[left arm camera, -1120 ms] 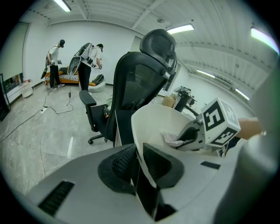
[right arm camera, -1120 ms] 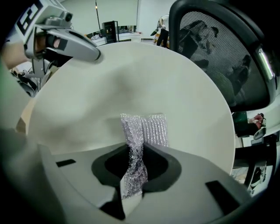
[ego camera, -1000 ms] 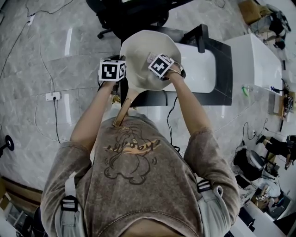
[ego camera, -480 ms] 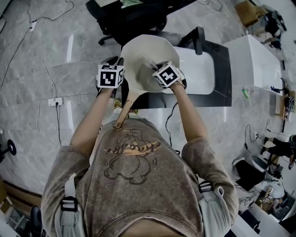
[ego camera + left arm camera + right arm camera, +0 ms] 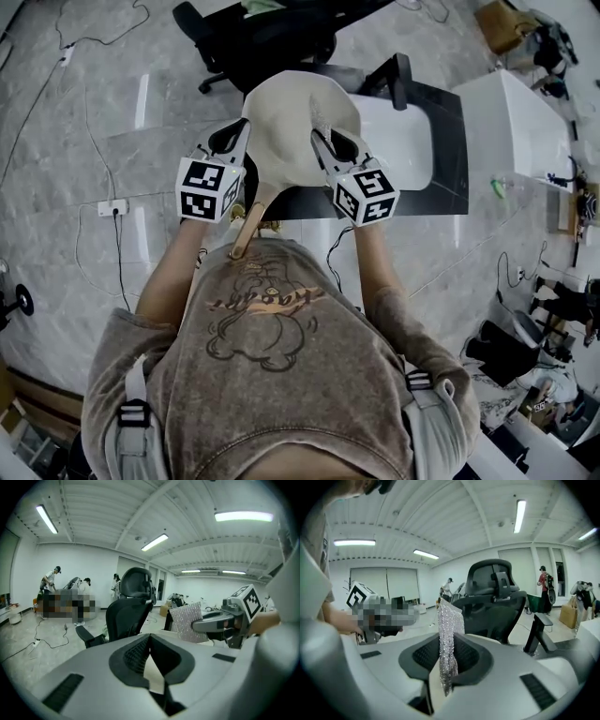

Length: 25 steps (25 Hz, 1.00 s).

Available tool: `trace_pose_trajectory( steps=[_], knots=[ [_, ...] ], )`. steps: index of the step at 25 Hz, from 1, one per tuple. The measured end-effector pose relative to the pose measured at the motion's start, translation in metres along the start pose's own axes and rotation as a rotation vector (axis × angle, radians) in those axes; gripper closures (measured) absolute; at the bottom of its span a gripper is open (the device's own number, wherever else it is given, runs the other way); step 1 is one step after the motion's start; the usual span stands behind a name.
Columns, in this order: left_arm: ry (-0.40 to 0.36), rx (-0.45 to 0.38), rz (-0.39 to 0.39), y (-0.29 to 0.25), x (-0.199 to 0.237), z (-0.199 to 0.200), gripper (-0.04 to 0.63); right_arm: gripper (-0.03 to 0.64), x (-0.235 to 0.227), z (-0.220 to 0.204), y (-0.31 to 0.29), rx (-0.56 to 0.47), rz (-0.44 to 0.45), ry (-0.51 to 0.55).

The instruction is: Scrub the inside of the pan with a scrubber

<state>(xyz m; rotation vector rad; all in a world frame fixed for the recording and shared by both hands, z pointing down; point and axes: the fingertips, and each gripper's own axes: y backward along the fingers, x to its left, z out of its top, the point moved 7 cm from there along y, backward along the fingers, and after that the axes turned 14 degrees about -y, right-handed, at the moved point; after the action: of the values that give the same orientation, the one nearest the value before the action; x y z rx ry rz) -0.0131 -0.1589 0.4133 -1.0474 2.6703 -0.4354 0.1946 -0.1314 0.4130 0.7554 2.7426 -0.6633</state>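
A cream pan [image 5: 291,122] with a wooden handle [image 5: 251,220] lies in front of the person, its handle pointing at the chest. My left gripper [image 5: 239,131] is at the pan's left rim. In the left gripper view its pads [image 5: 140,656] meet, shut, with nothing seen between them [image 5: 150,637]. My right gripper [image 5: 319,136] is over the pan's right side, shut on a silvery mesh scrubber [image 5: 450,620] that stands up from its jaws [image 5: 448,641]. The left gripper view also shows the scrubber [image 5: 185,620] held by the right gripper [image 5: 201,621].
A black table [image 5: 450,187] with a white tub [image 5: 403,141] stands behind the pan. A black office chair [image 5: 262,37] is beyond it, a white cabinet [image 5: 516,122] to the right. A power strip [image 5: 108,195] and cables lie on the floor at left.
Both grippers have tipped back, their marker cubes swinging from beside the pan toward the person's chest. The pan has stayed where it was.
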Motion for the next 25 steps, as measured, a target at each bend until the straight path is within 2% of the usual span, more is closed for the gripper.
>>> trace_pose_trajectory(
  steps=[4,7,13,25],
  knots=[
    [-0.008,-0.144,0.025,0.016,-0.007,0.012,0.577,0.532,0.017,0.007,0.020,-0.166,0.012,-0.008],
    [-0.016,-0.191,0.053,0.022,-0.011,0.008,0.578,0.532,0.024,0.003,0.028,-0.236,0.002,0.001],
    [-0.050,-0.203,0.055,0.025,-0.021,0.004,0.577,0.534,0.024,-0.007,0.033,-0.299,-0.035,-0.025],
    [-0.021,-0.169,0.072,0.027,-0.017,0.001,0.578,0.535,0.026,-0.005,0.026,-0.284,-0.012,-0.035]
  ],
)
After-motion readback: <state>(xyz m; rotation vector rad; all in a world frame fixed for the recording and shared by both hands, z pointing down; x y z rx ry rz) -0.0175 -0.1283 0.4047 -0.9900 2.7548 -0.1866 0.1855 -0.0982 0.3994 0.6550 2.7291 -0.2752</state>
